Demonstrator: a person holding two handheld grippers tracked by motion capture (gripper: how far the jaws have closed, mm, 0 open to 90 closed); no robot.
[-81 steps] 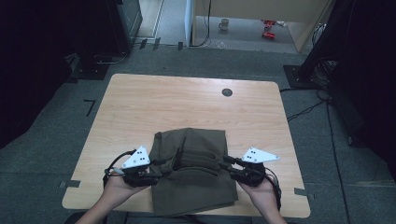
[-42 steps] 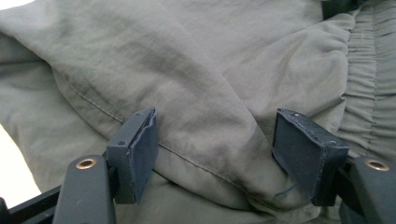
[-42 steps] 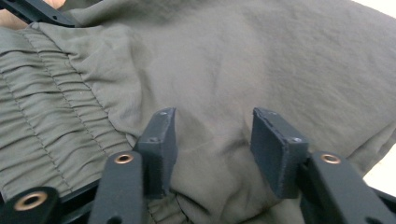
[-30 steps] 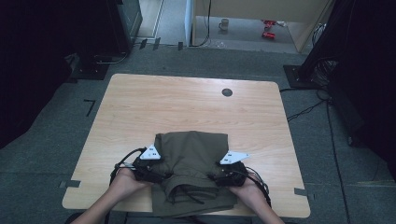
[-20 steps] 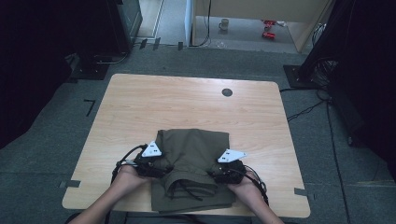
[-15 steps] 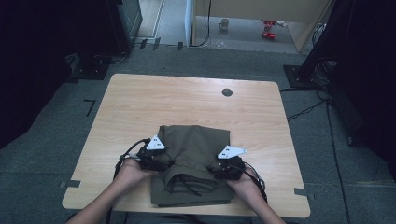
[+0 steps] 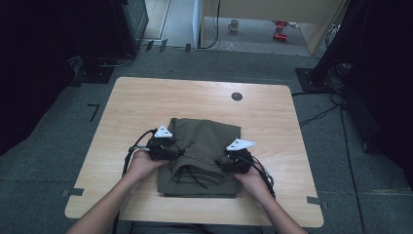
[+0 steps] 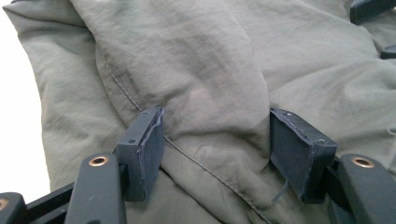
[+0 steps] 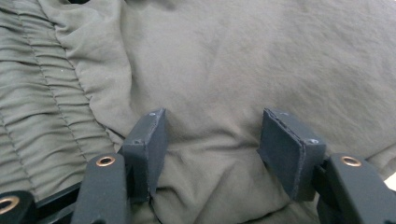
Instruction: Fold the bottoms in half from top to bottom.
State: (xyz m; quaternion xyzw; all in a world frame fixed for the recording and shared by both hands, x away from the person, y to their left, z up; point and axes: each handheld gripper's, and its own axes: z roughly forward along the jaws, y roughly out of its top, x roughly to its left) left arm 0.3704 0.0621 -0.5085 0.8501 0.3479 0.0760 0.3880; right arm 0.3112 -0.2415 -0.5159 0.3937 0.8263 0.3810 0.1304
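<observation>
The folded olive-green fabric garment [image 7: 202, 156] is lying near the near edge of the wooden surface [image 7: 272, 117], now doubled shorter than moments ago. The left gripper [image 8: 215, 140] and right gripper [image 9: 212, 140] are both resting open-jawed on it, pressing the fold.

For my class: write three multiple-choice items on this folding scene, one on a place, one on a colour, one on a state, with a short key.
1. Where does the garment lie on the table?
A. near edge, by the person
B. far edge
C. on the floor

2. What colour is the garment?
A. red
B. olive green
C. white

3. How do the left gripper and right gripper stand?
A. both shut on nothing
B. one lying on the floor
C. both open, fabric bulging between the fingers

Key: 1 A, the high view shows it near the forearms; 2 B, all views show olive cloth; 3 C, the gripper views show the gaps.
</observation>
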